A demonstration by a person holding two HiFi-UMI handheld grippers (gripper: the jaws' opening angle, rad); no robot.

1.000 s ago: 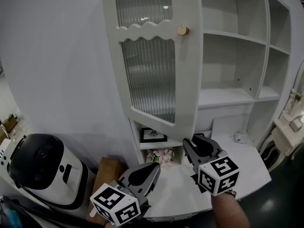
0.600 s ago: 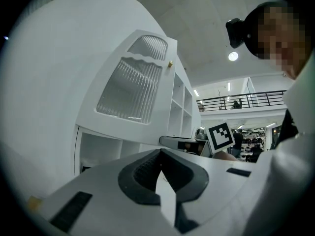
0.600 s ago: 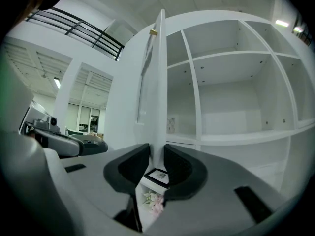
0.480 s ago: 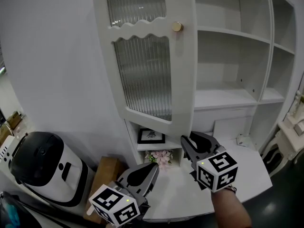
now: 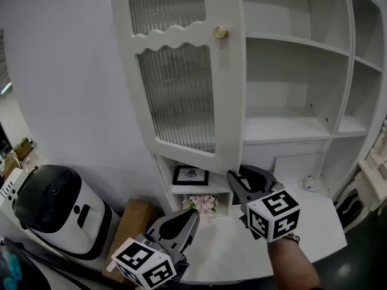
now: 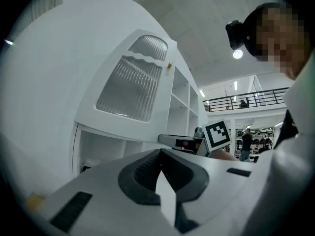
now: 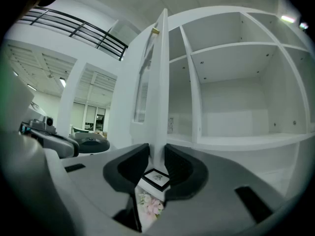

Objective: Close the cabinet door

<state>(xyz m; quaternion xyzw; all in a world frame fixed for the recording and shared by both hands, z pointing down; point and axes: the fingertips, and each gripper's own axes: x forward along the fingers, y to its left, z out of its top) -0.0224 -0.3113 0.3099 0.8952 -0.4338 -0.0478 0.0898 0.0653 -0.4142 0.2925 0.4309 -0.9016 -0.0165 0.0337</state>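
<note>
The white cabinet door (image 5: 181,95), with ribbed glass and a gold knob (image 5: 220,33), stands swung open to the left of the bare shelves (image 5: 290,125). My right gripper (image 5: 233,177) is level just below the door's lower right corner. Its jaws are opening, and in the right gripper view the door's edge (image 7: 161,82) rises in line with the gap of that gripper (image 7: 156,154), with no pad pressing on it. My left gripper (image 5: 192,213) hangs lower left, away from the door. Its tips meet, shut on nothing (image 6: 160,152), and the door (image 6: 130,85) looms above it.
A framed picture (image 5: 189,175) and pink flowers (image 5: 202,203) sit in the niche under the door. The white counter (image 5: 302,222) runs to the right. A white and black appliance (image 5: 57,207) and a wooden box (image 5: 130,222) stand at the lower left.
Both grippers have drifted a little to the left along with the view. The right gripper's tips stay under the door's lower corner. The door's angle looks much the same.
</note>
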